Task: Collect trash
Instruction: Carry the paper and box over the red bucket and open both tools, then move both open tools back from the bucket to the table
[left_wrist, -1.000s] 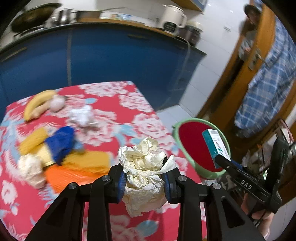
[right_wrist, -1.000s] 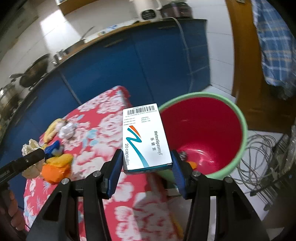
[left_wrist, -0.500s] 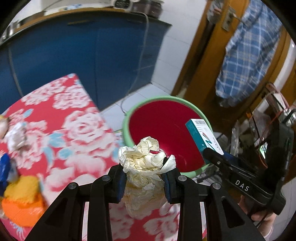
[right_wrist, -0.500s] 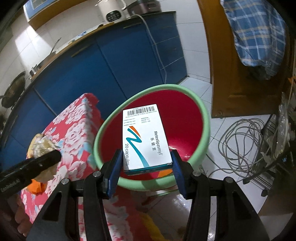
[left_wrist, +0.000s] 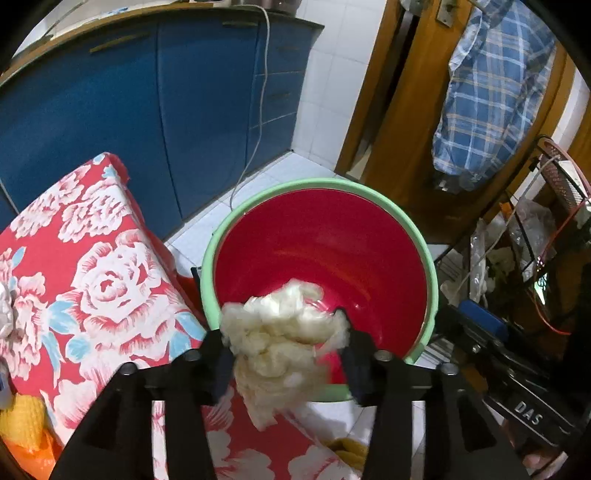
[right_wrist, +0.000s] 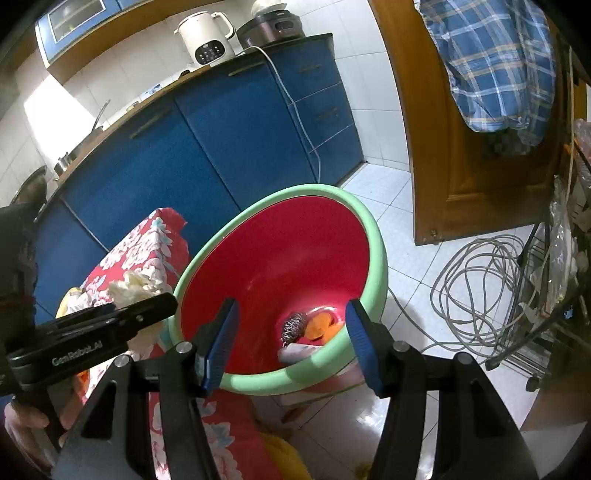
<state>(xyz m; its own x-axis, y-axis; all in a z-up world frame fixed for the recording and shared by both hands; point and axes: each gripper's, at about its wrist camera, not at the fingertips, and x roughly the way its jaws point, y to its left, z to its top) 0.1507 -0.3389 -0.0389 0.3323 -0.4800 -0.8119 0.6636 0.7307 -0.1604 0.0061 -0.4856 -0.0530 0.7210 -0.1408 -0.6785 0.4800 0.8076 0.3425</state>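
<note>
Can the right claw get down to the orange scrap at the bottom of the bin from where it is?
Probably yes. The right claw hangs empty, jaws opening, over the bin, and nothing lies between it and the orange scrap.

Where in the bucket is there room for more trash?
The bucket has bare red wall all along its far side. Its bottom is crowded with a metal scrubber and orange scrap. The tissue wad sits between the opening left gripper jaws.
</note>
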